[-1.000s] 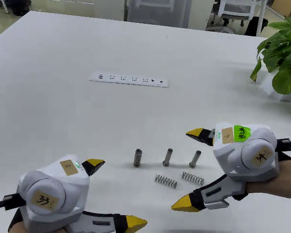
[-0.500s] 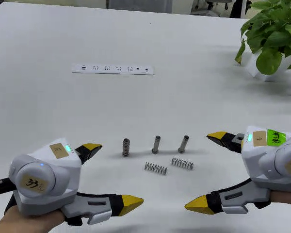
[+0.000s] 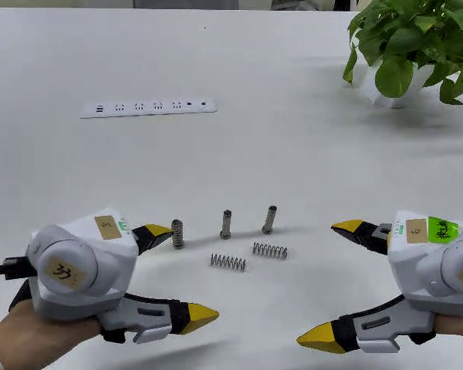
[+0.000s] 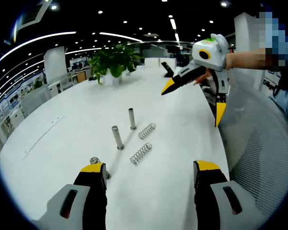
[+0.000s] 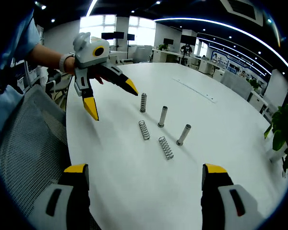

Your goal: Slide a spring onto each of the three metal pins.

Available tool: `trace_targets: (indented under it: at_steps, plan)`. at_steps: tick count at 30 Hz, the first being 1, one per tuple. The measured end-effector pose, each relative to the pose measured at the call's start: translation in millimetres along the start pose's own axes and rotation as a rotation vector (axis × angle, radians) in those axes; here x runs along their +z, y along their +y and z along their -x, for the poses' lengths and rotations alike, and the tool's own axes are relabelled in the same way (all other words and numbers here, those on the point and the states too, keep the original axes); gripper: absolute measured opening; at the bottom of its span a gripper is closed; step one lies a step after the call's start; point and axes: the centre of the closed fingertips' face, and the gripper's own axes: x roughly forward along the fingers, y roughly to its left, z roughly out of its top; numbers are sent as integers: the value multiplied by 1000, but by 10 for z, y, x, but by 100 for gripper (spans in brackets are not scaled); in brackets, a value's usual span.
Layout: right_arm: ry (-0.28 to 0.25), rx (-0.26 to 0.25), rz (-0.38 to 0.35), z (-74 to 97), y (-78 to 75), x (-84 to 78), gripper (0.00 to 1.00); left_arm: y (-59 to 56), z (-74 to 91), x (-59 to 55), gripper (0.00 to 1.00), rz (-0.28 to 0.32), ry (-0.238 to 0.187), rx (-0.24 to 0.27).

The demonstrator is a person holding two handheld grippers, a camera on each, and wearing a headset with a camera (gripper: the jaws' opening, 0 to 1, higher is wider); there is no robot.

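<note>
Left gripper (image 3: 189,272) and right gripper (image 3: 321,282) both gape wide, fingers empty. Watch the left's upper finger, right beside the sprung pin (image 3: 177,233): a nudge could topple it. The loose springs lie flat on the surface (image 3: 309,146) and may roll away from a pinch. Count: three upright pins, middle pin (image 3: 226,223) and right pin (image 3: 270,219) bare; two springs, front spring (image 3: 228,262), rear spring (image 3: 269,250).

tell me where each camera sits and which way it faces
Head view: on the headset, looking down at the table; left gripper, right gripper and a hand show.
Left gripper view: rides the left gripper, faces the right gripper; own jaws below.
Right gripper view: rides the right gripper, faces the left gripper; own jaws below.
All share the pins and springs.
</note>
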Motion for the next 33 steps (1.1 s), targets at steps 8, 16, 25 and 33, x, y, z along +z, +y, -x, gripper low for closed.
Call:
trace_targets:
  at_steps: [8,16,25,33]
  plan:
    - [3,-15,-40,81,2,-128,99,-7,-221,15,63,-126,120,-100]
    - [1,-8,-66,102,35,-194,98,138,-380,-25,41,-188,228,-141]
    - [-5,-4,-84,93,56,-220,98,177,-503,-85,29,-231,326,-163]
    - [-21,-8,-104,86,46,-217,97,220,-604,-119,20,-264,384,-181]
